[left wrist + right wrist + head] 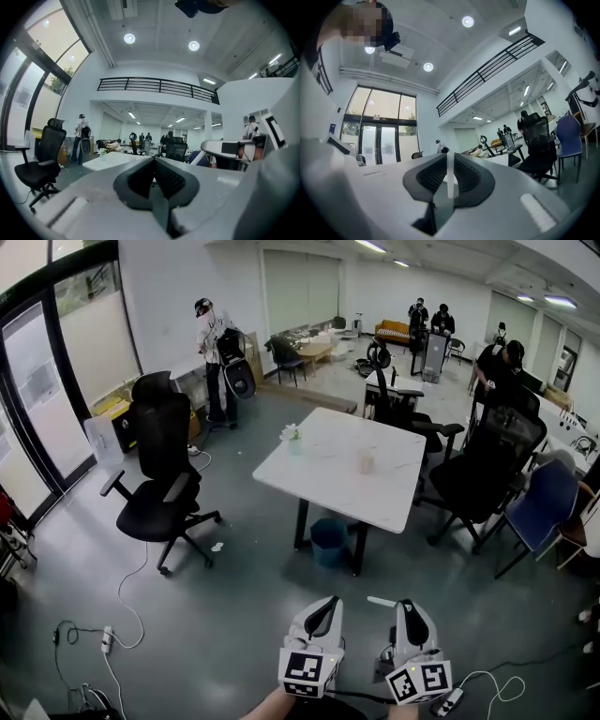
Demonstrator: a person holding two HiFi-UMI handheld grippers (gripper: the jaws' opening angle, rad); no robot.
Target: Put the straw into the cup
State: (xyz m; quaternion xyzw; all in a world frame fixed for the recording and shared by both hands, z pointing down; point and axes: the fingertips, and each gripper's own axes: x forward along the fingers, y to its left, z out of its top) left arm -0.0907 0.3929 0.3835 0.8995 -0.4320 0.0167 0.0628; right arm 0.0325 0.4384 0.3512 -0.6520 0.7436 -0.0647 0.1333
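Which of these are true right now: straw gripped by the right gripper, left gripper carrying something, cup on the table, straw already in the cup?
1. The right gripper is shut on the straw. True.
2. The left gripper carries something. False: its jaws are together with nothing between them.
3. The cup stands on the white table. True.
4. The straw is already in the cup. False: it is in the right gripper, over the floor and short of the table.
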